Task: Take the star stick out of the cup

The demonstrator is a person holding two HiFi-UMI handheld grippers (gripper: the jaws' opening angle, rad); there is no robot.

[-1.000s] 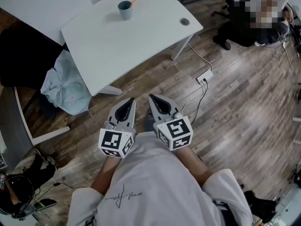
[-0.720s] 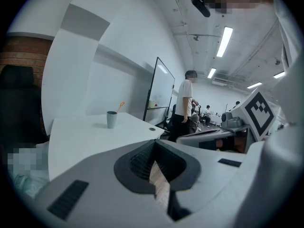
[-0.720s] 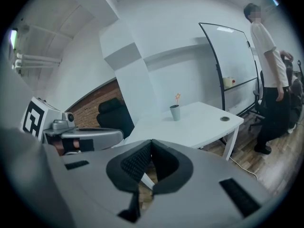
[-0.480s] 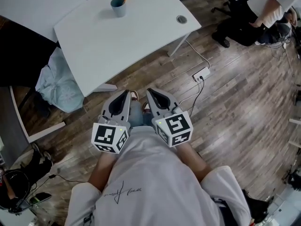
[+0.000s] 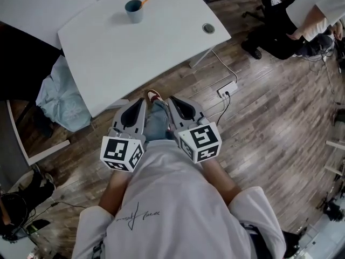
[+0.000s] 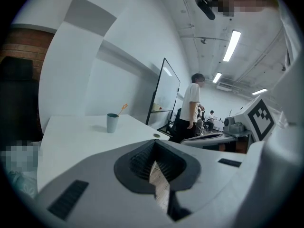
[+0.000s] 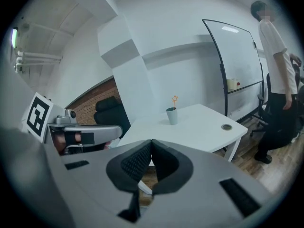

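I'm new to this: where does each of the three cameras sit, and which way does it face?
Head view: on the person's head, facing steeply down at the table and floor; shows shirt, forearms, left gripper, right gripper.
Left gripper view: on the left gripper, facing along its closed jaws toward the table; right gripper at right.
Right gripper view: on the right gripper, likewise; left gripper at left.
Shared: all three see the cup holding the star stick.

Probably an office. A freestanding whiteboard stands beyond the white desk; a black chair sits beside it.
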